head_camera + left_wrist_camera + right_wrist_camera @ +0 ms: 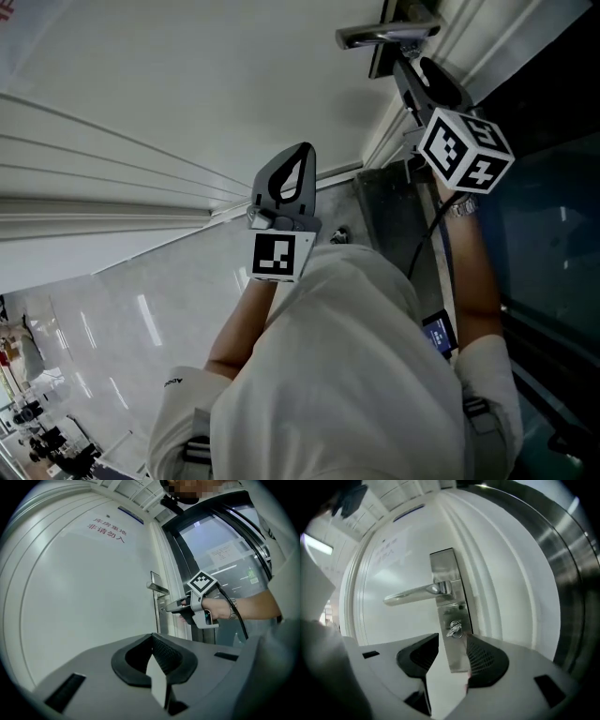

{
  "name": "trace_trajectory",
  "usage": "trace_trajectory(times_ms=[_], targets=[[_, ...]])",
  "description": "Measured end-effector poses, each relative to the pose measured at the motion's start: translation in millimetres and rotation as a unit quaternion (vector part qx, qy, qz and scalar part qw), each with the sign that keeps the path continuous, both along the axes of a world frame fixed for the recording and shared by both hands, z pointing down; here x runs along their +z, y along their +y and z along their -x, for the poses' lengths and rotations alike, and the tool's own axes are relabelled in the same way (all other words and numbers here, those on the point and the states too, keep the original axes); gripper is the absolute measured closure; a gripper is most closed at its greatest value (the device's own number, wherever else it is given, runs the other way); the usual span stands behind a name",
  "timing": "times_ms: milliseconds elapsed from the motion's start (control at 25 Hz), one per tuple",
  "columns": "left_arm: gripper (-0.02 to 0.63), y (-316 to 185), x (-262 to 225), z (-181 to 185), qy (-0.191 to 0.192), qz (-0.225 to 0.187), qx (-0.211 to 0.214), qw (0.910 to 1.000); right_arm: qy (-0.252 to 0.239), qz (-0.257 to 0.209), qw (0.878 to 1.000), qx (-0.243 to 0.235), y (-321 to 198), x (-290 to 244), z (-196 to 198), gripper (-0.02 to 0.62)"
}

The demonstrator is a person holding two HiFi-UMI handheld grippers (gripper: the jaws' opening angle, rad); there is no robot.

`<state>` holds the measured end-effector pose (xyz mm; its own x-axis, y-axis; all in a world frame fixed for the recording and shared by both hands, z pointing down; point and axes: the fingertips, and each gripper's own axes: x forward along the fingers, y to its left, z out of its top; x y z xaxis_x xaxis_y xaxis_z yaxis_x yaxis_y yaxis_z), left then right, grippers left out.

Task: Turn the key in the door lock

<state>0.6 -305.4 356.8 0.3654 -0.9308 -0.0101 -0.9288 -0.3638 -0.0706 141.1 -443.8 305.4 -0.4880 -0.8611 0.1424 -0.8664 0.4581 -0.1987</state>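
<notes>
Red sign (108,530) on the smooth white door (79,606): 库房重地 / 非请勿入. Narrow brushed-steel lock plate (442,564), lever handle (412,594) pointing left. Key (453,629) sits in the cylinder below the lever, at the tips of the right gripper (452,641). Its jaws are apart, pads clear of the key (slim gaps either side). Left gripper (153,645) jaws together, empty, well left of the lock.
</notes>
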Motion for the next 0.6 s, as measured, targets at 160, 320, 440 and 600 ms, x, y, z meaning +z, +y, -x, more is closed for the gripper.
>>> trace_trajectory(times_ms=[160,320,440,600], targets=[[0.598,-0.3,-1.0,-3.3,-0.001,-0.002,0.004,1.0,0.127,-0.042,0.991,-0.006,-0.4,-2.4,2.8,0.436],[0.598,-1.1,-1.1,-5.4,0.0,-0.004,0.006,1.0,0.302,-0.125,0.945,0.011,-3.5,-9.3,4.5,0.436],[0.598,-2.2,-1.4,-3.3,0.0,-0.005,0.003,1.0,0.406,-0.171,0.897,0.015,-4.6,-10.5,7.8,0.436],[0.598,-3.3,-1.5,-1.4,-0.002,-0.005,0.0,1.0,0.498,-0.211,0.841,0.01,-6.3,-9.8,12.3,0.436]])
